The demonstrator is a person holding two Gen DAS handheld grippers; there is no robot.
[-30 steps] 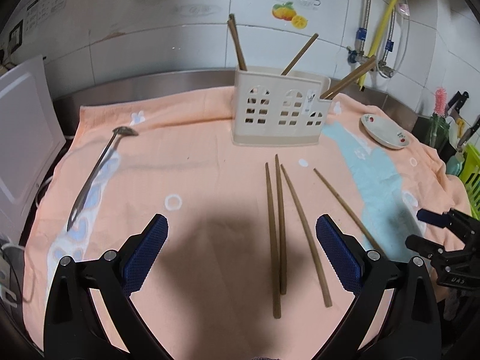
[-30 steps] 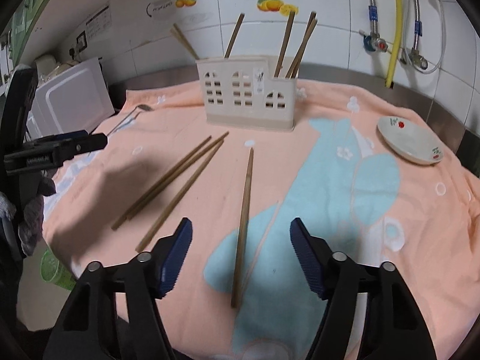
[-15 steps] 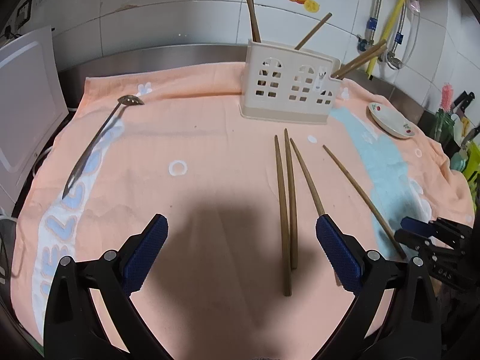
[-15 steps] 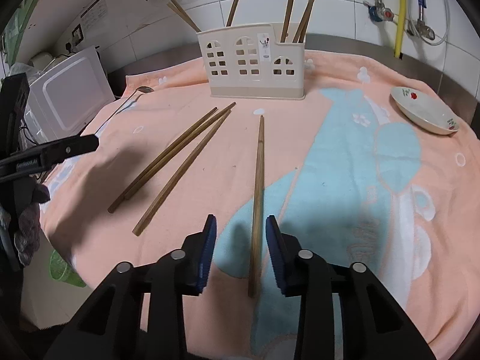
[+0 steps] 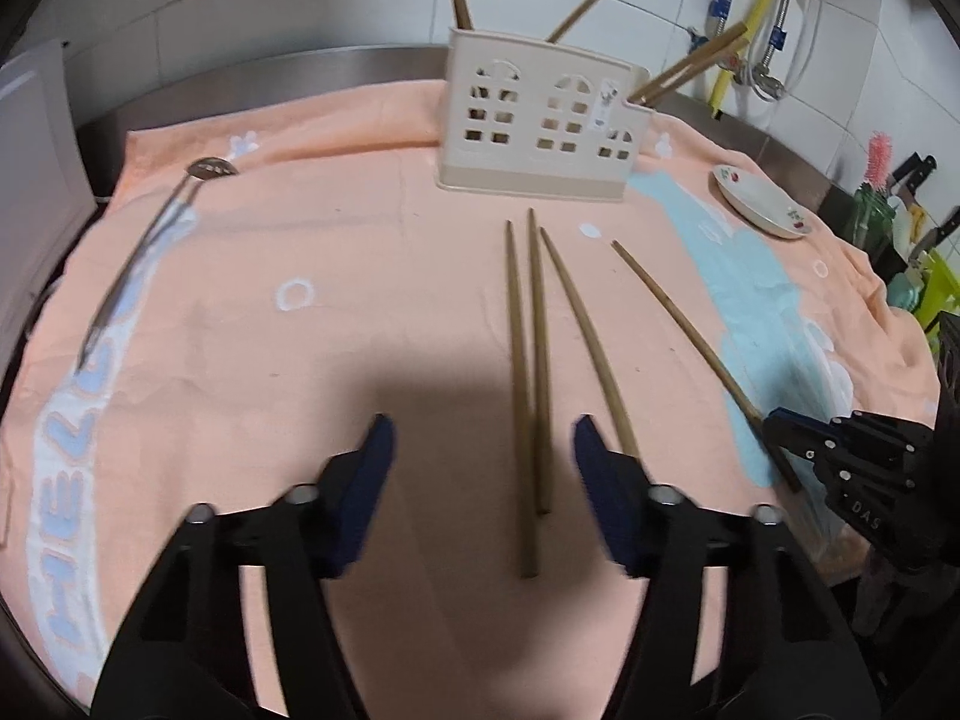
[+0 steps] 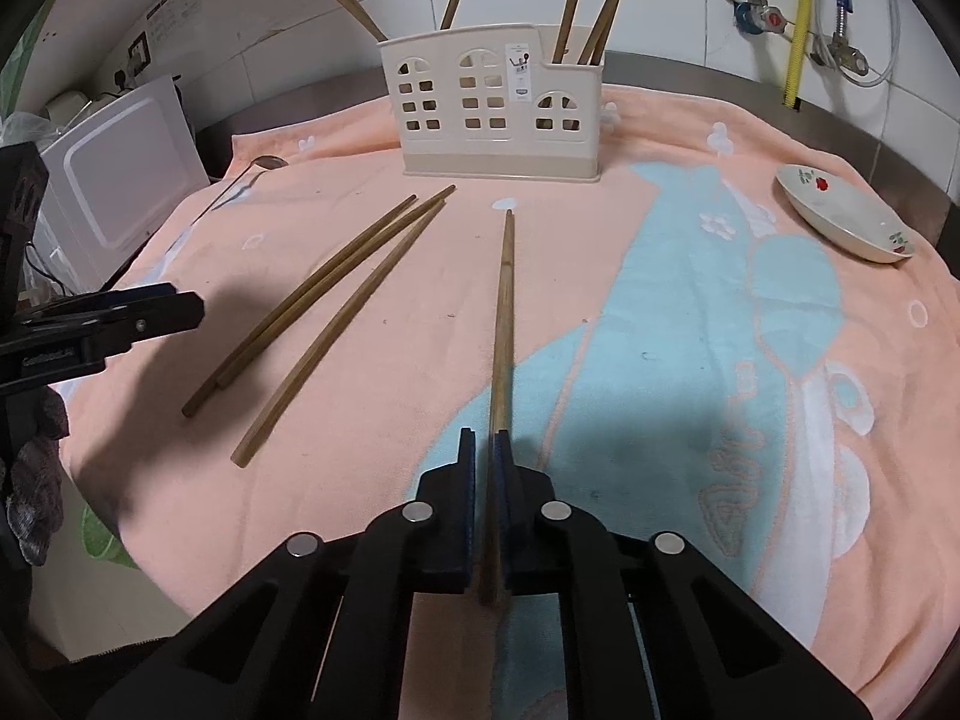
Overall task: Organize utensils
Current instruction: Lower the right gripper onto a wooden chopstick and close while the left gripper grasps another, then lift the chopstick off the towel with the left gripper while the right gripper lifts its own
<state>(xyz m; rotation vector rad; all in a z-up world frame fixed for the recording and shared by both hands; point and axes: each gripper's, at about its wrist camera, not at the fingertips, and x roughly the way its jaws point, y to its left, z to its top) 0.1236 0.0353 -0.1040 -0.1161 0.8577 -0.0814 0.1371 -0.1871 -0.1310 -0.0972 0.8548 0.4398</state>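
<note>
1. Our right gripper [image 6: 483, 450] has its jaws clamped on the near end of a single chopstick [image 6: 503, 312], which lies on the towel [image 6: 660, 300] pointing away toward the holder; the stick's near tip is partly hidden between the pads.
2. Our left gripper [image 5: 483, 468] has just been closing and stands half open, pads touching nothing; two chopsticks [image 5: 528, 360] lie side by side between its jaws, and a third chopstick [image 5: 585, 336] runs under the right finger, its near end hidden.
3. The left fingers [image 5: 366, 480] look motion-blurred.
4. At the far side of the towel stands the cream utensil holder [image 6: 498, 114], with several chopsticks leaning inside, their tops cut off by the frame edge; we cannot tell which compartment each occupies.
5. Far left lies a slotted spoon [image 5: 144, 252], its handle blurred.
6. Far right sits a small dish [image 6: 846, 213], nothing visible in it.
</note>
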